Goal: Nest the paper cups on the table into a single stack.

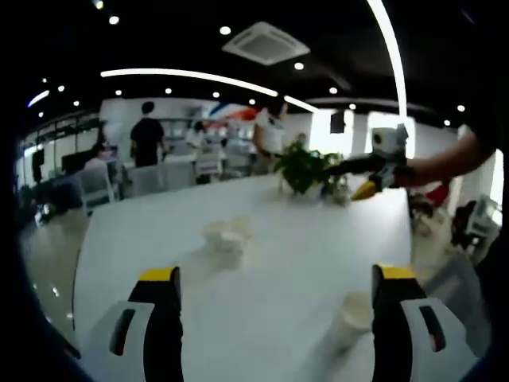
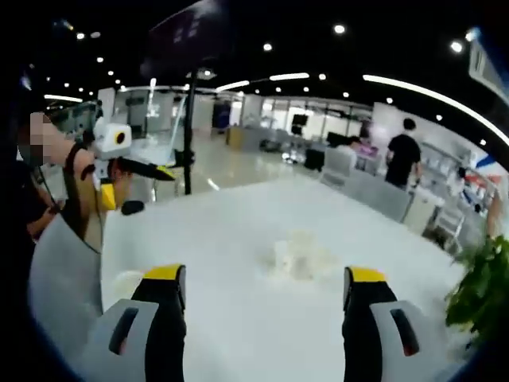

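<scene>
Left tongs (image 1: 276,318) hover over the white tabletop (image 1: 294,239), jaws spread wide with nothing between them. A blurred cluster of paper cups (image 1: 227,235) sits ahead between the jaws, a single cup (image 1: 352,316) just beside the right jaw. The right tongs (image 1: 367,189) reach in near a potted plant (image 1: 306,169).

A blurred cluster of white paper cups (image 1: 227,236) stands upright on the white worktop (image 1: 286,215), ahead of the left tool (image 1: 274,318) and between its jaws. A single cup (image 1: 355,314) stands just beside its right jaw.
</scene>
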Action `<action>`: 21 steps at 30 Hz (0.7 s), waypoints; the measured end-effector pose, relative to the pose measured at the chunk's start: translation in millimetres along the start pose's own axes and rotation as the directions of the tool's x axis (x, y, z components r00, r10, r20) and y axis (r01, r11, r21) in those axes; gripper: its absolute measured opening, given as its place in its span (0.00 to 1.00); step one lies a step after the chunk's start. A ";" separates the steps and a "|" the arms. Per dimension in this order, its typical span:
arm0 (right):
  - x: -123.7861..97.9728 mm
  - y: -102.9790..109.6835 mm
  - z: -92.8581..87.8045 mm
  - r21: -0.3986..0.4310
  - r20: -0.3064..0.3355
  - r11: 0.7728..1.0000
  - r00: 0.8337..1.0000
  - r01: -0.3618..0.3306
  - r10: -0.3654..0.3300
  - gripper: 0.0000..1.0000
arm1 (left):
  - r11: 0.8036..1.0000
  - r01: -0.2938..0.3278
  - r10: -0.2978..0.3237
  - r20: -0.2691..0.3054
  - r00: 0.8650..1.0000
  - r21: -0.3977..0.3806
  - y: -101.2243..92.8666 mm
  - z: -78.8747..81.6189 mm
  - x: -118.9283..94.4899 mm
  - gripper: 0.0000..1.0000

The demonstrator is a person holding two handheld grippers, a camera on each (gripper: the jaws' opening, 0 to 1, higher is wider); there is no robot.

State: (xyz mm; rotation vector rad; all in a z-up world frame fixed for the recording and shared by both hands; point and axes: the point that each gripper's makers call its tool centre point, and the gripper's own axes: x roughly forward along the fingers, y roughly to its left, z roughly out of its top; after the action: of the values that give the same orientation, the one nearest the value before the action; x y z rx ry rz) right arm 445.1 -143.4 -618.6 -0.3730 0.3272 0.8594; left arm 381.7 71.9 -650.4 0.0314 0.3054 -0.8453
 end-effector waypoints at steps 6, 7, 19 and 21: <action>16.1 -16.8 7.5 -0.048 -0.026 0.999 1.000 -0.019 0.017 0.76 | 1.000 -0.015 0.015 0.012 1.000 -0.004 1.1 -4.7 -4.3 1.00; 20.0 -20.4 7.0 -0.070 -0.037 0.997 0.999 -0.021 0.018 0.76 | 1.000 -0.020 0.020 0.014 1.000 -0.002 2.3 -5.7 -4.8 1.00; 62.0 -46.8 0.5 -0.158 -0.135 0.983 0.988 -0.091 0.070 0.73 | 1.000 -0.021 0.022 0.017 1.000 -0.020 6.5 -12.0 -2.3 1.00; 68.9 -51.1 -1.0 -0.190 -0.156 0.976 0.985 -0.107 0.078 0.72 | 1.000 -0.020 0.020 0.022 1.000 -0.017 6.7 -10.5 -0.8 1.00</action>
State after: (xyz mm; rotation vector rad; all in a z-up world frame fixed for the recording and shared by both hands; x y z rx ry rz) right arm 527.1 -128.2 -639.2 -0.6122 0.3996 0.9618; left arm 383.5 78.5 -660.9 0.0095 0.2912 -0.8228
